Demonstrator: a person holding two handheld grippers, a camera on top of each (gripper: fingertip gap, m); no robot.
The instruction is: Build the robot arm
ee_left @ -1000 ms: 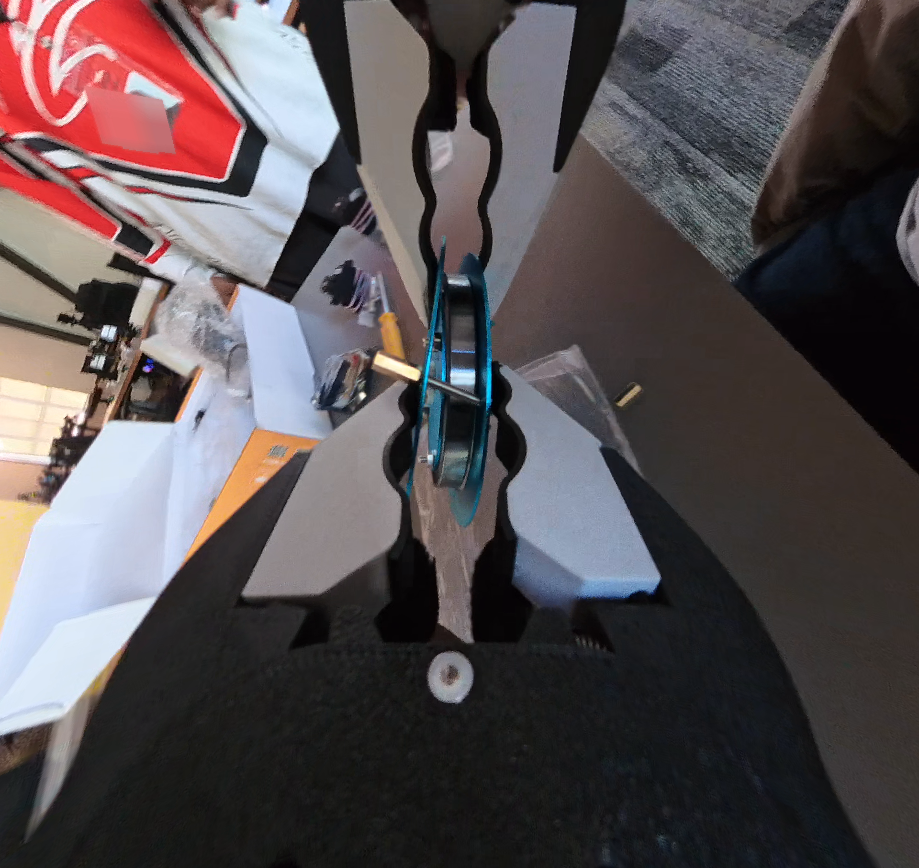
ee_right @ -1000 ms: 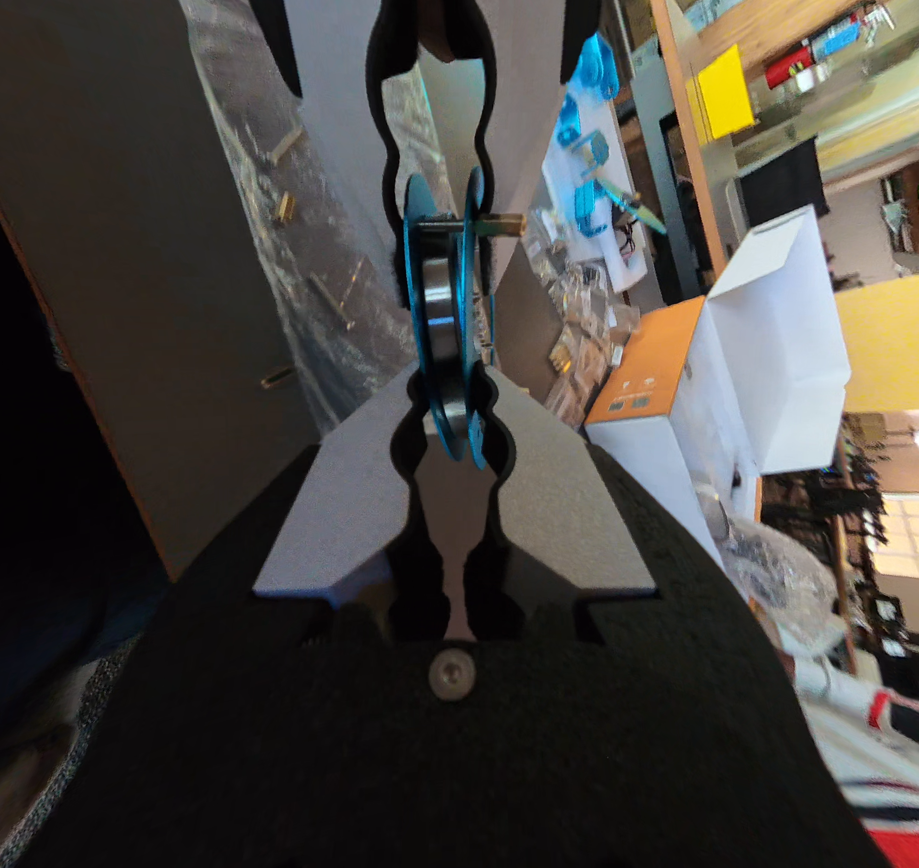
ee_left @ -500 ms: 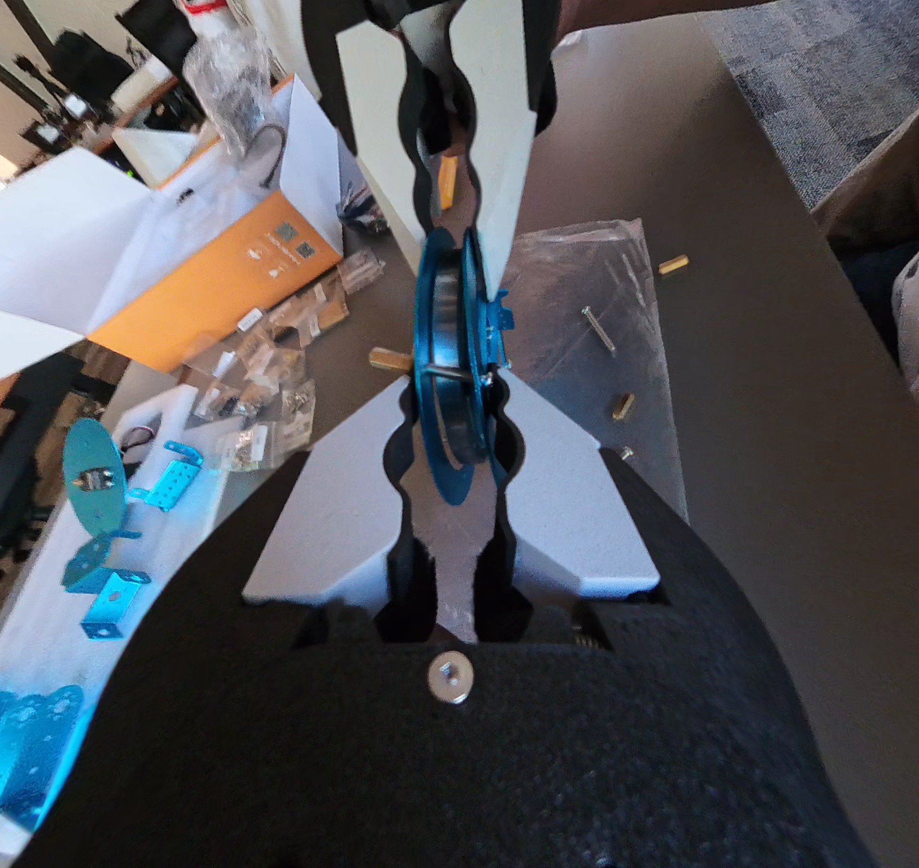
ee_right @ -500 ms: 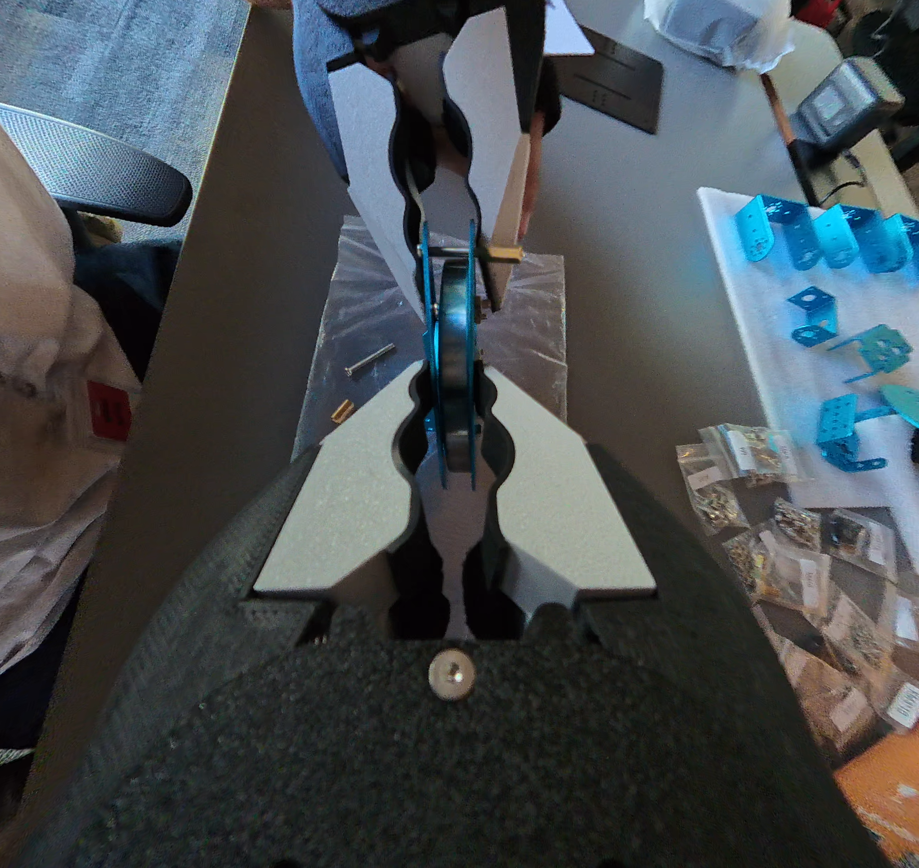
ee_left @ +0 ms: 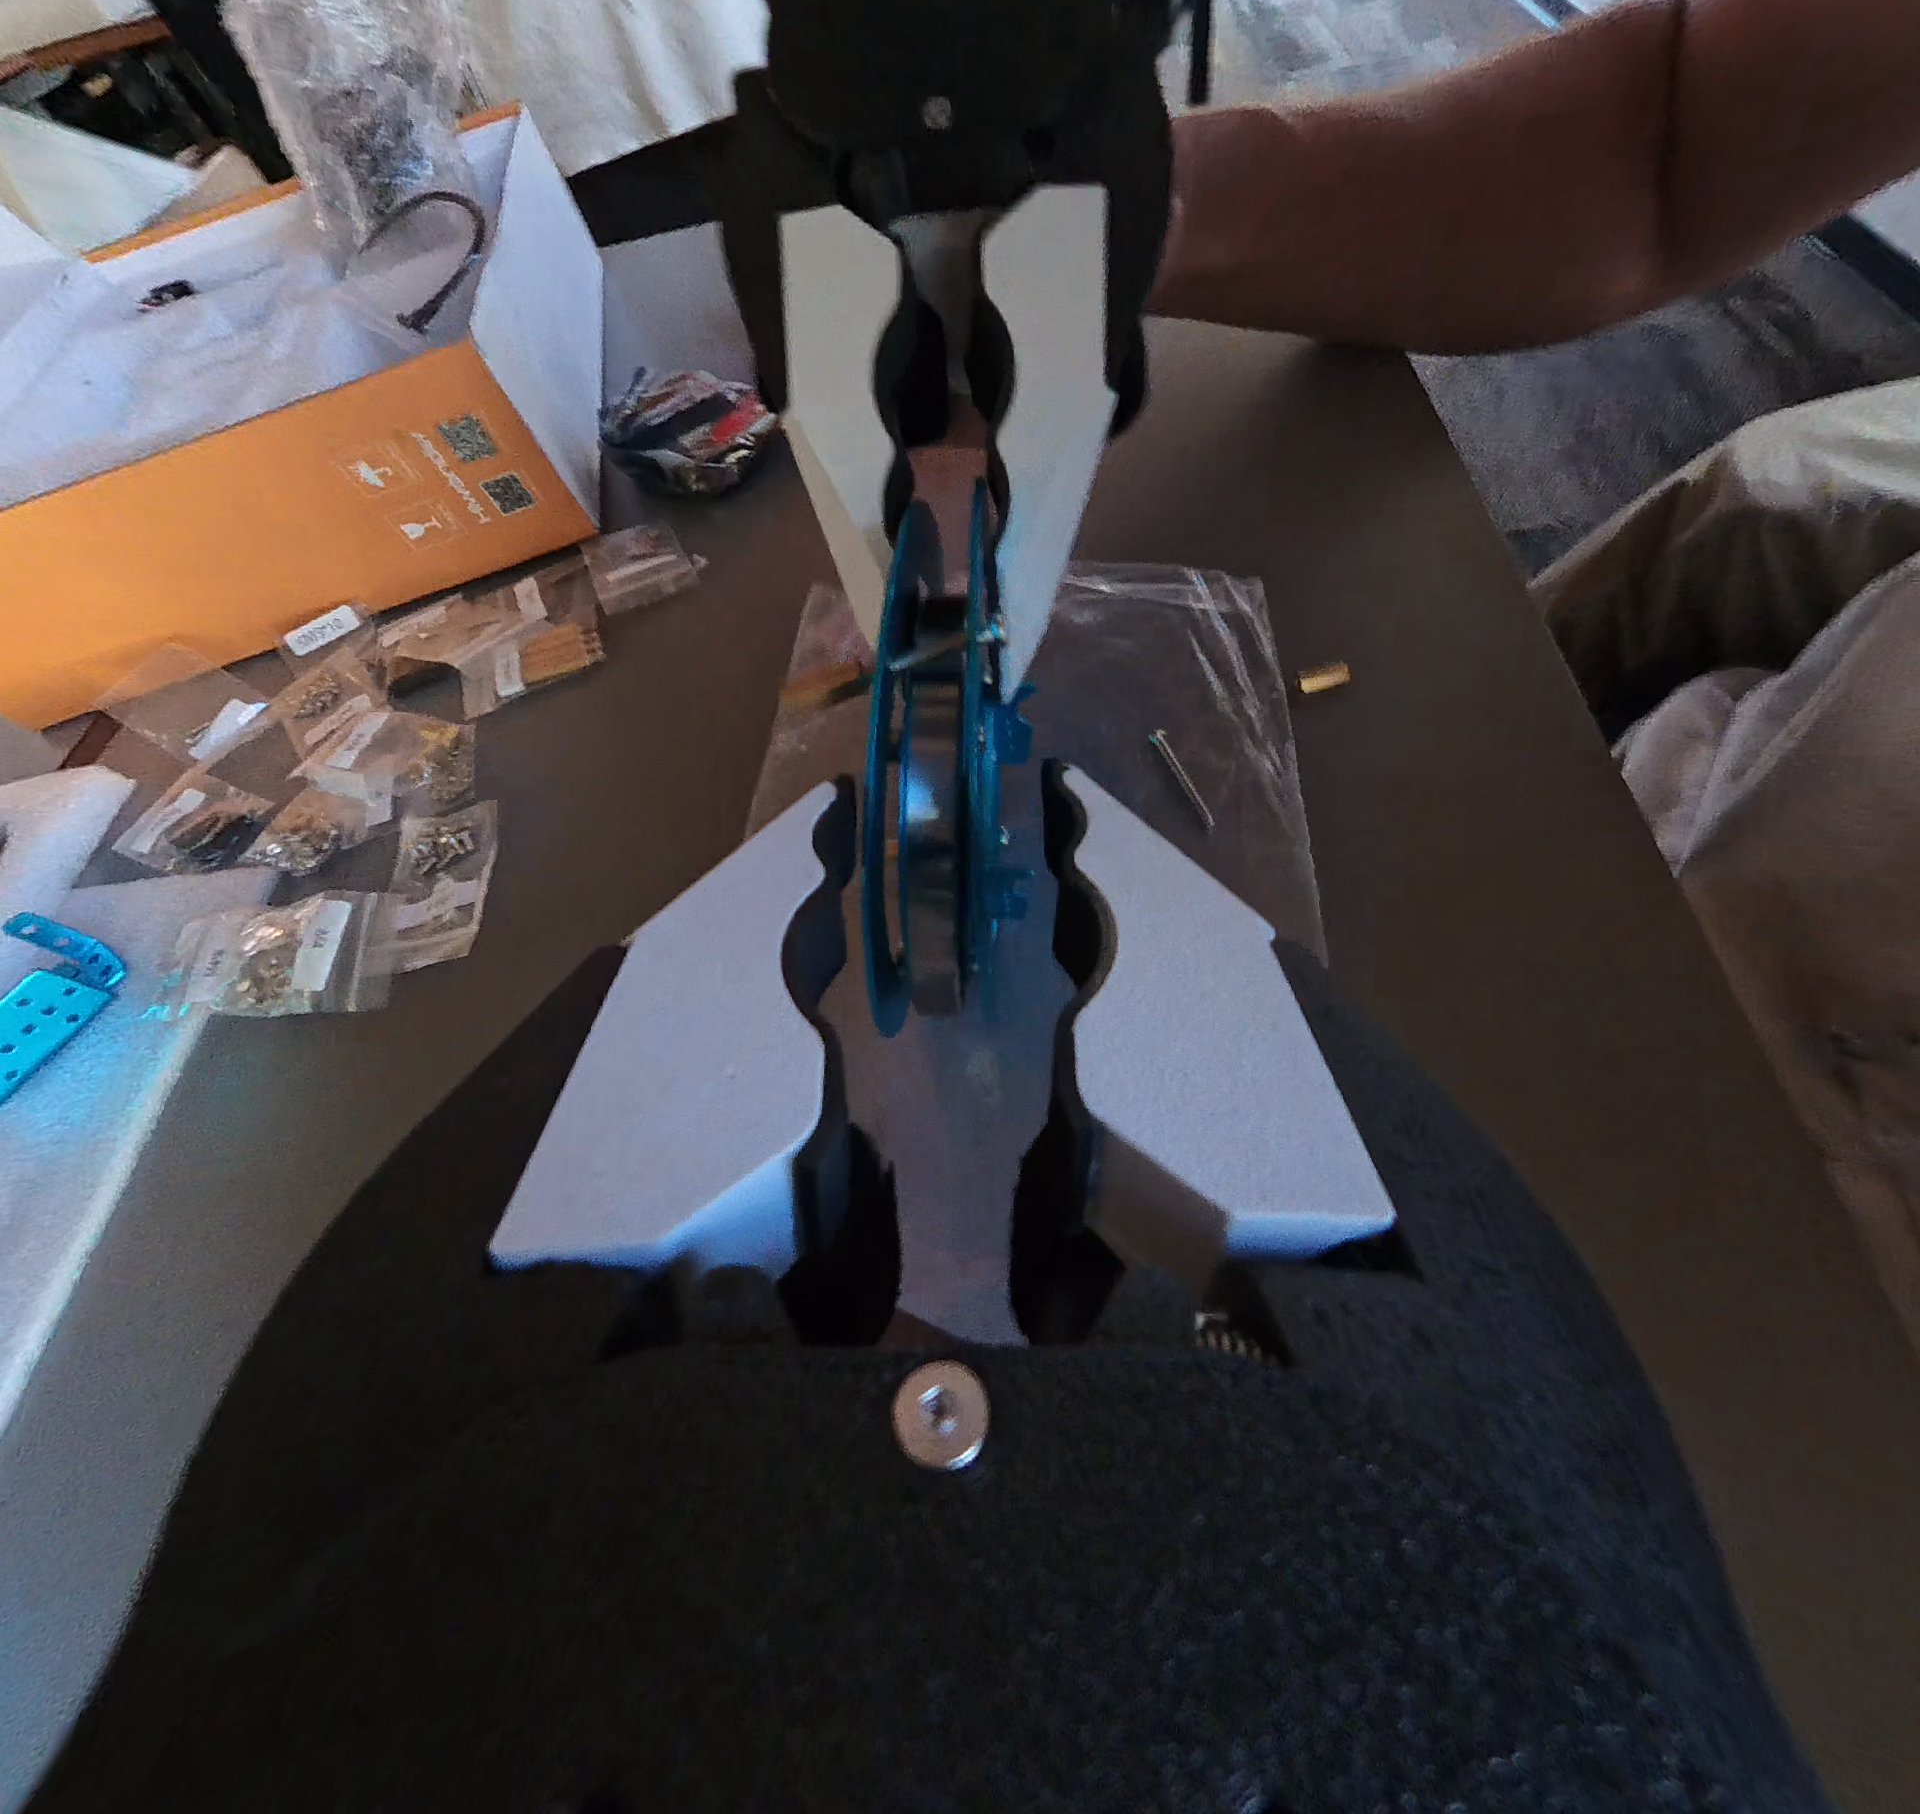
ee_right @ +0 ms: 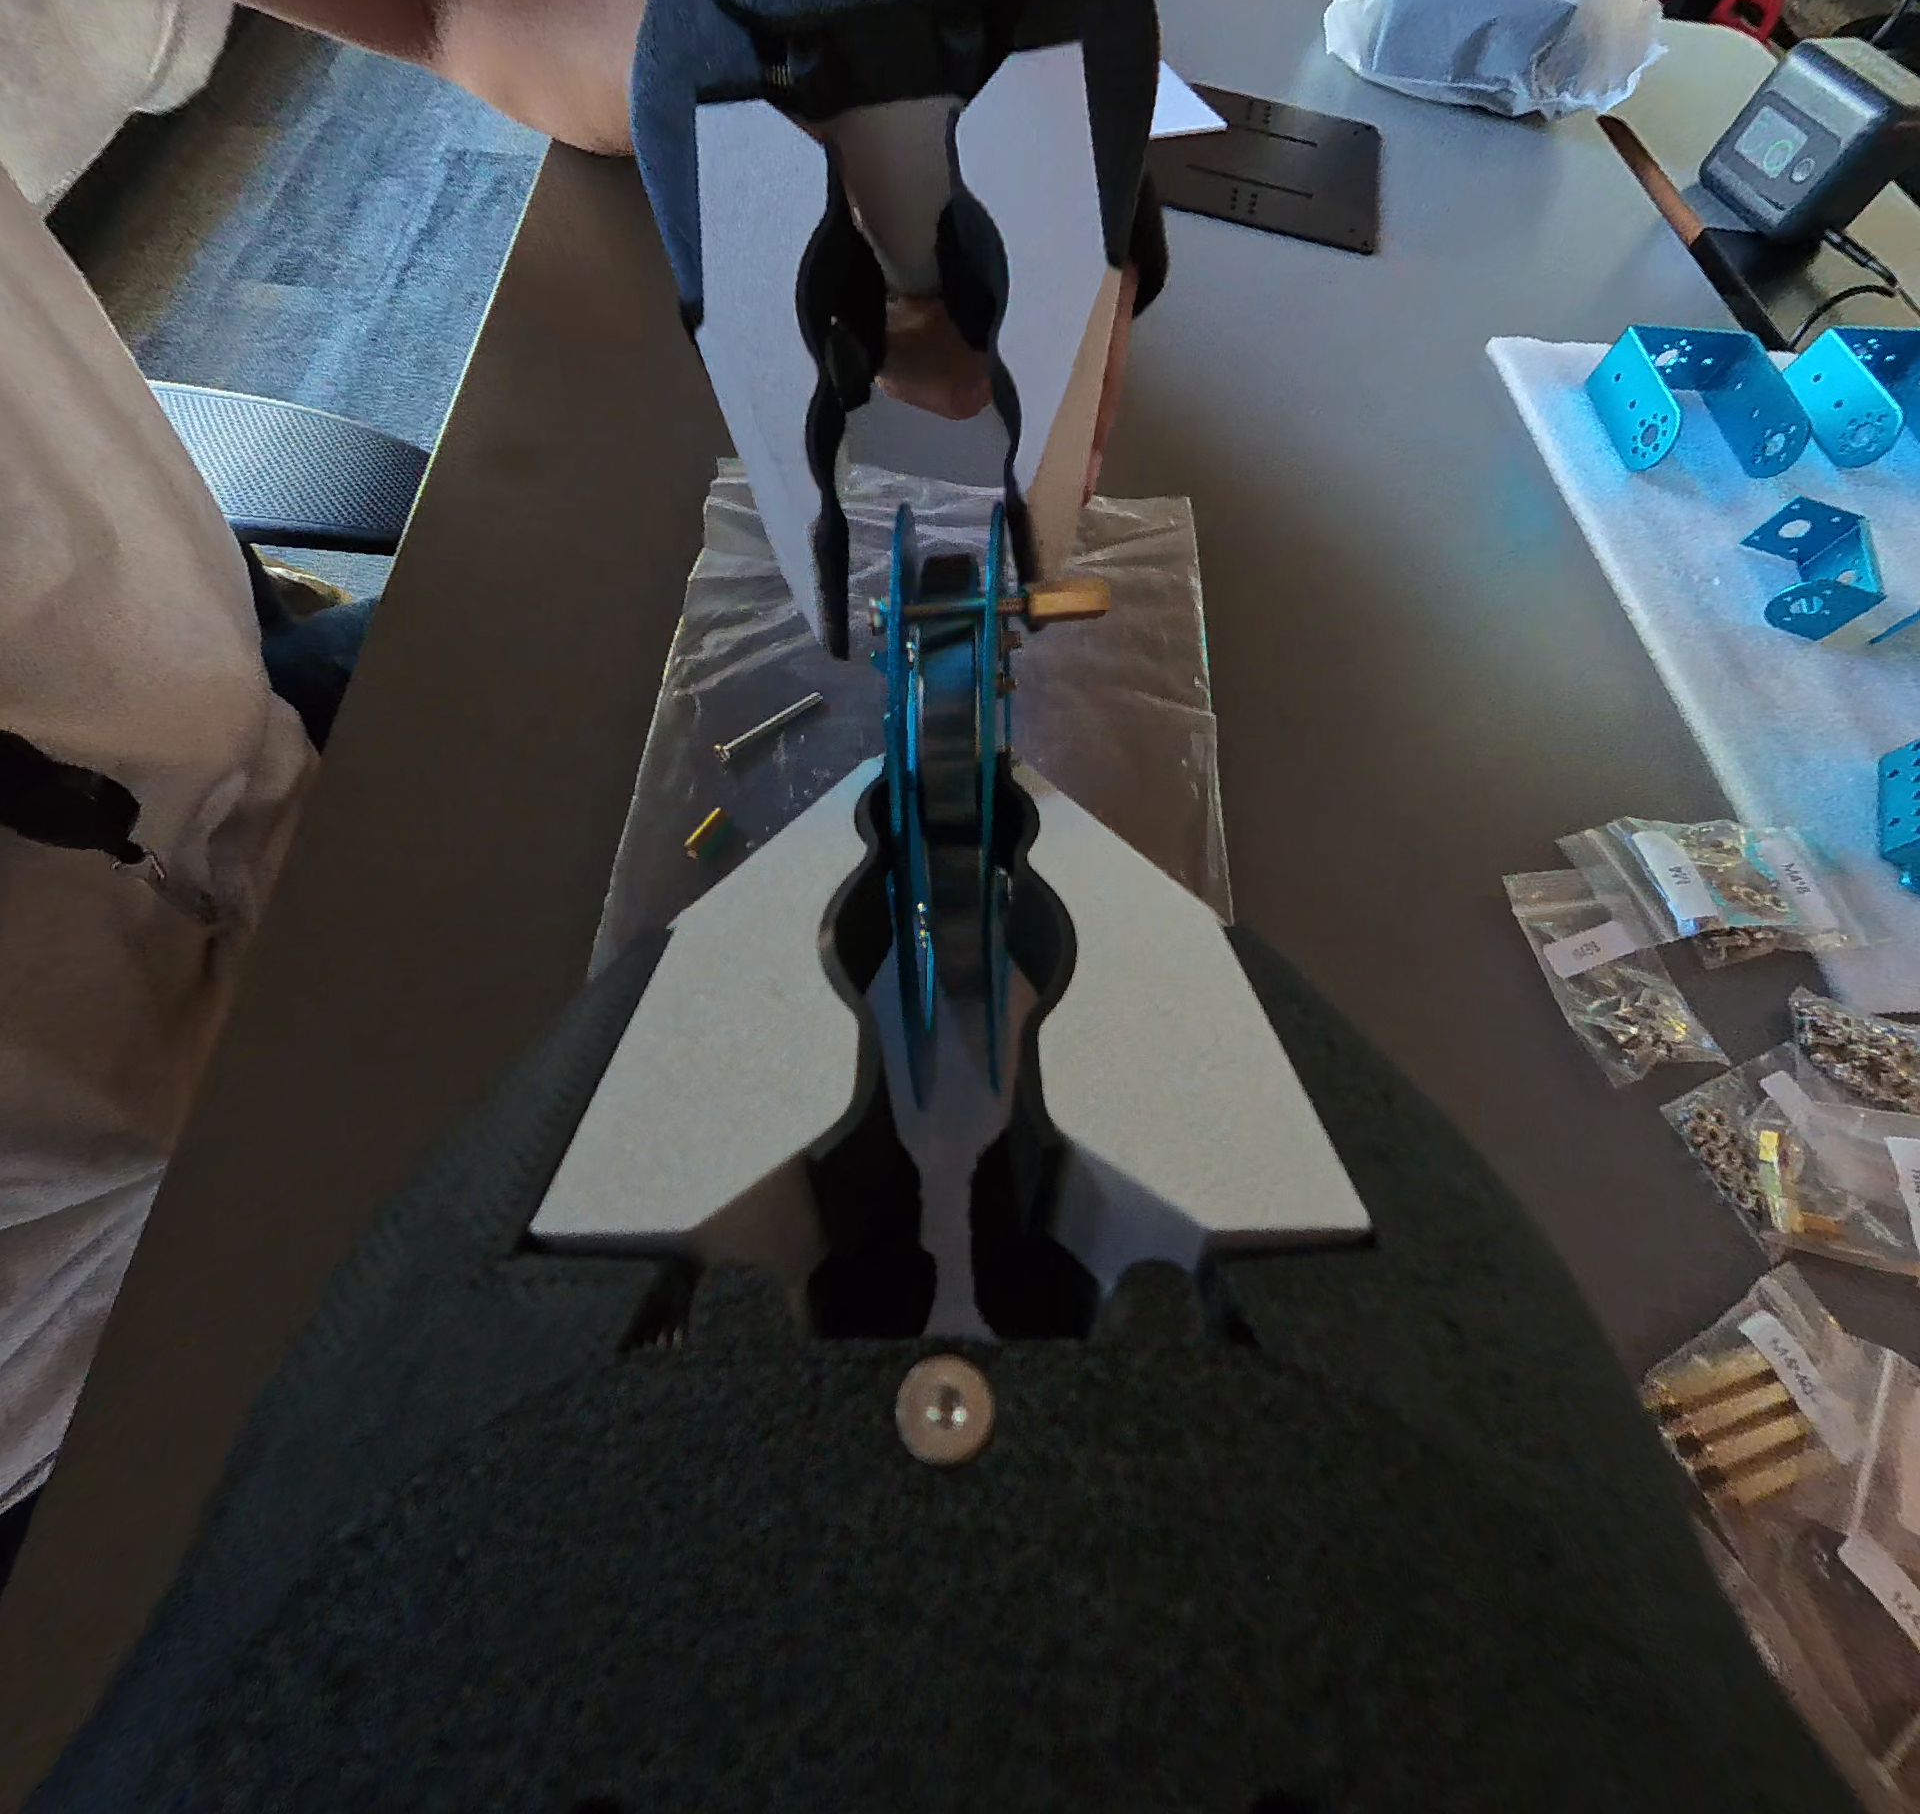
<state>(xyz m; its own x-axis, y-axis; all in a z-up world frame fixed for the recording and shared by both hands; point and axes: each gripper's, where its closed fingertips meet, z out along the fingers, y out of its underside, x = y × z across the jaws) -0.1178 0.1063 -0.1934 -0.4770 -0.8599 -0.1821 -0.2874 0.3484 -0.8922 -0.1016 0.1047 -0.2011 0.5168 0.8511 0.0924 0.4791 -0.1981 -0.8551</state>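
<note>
A wheel assembly of two blue discs (ee_left: 977,829) with a dark ring between them hangs upright above the table, edge-on in both views (ee_right: 914,933). A screw with a brass standoff (ee_right: 1070,601) sticks out of its side. My right gripper (ee_right: 948,782) is shut on the discs' near edge. It shows at the far side in the left wrist view (ee_left: 945,642). My left gripper (ee_left: 940,777) faces it, its jaws spread slightly wider than the assembly, and it also shows in the right wrist view (ee_right: 930,601). A clear plastic bag (ee_right: 1122,642) lies below.
A loose screw (ee_right: 767,725) and a small brass standoff (ee_right: 707,831) lie on the bag. Blue brackets (ee_right: 1683,403) on white foam, hardware bags (ee_right: 1662,933) and an orange and white box (ee_left: 260,517) line one side. A person's arm (ee_left: 1455,206) reaches in, and a chair (ee_right: 291,476) stands beside the table. My left and right fingertips are right by each other.
Both grippers have swung with the wheel assembly from a tilted pose to level over the plastic bag. My left gripper's jaws have spread a little; the right stays shut.
</note>
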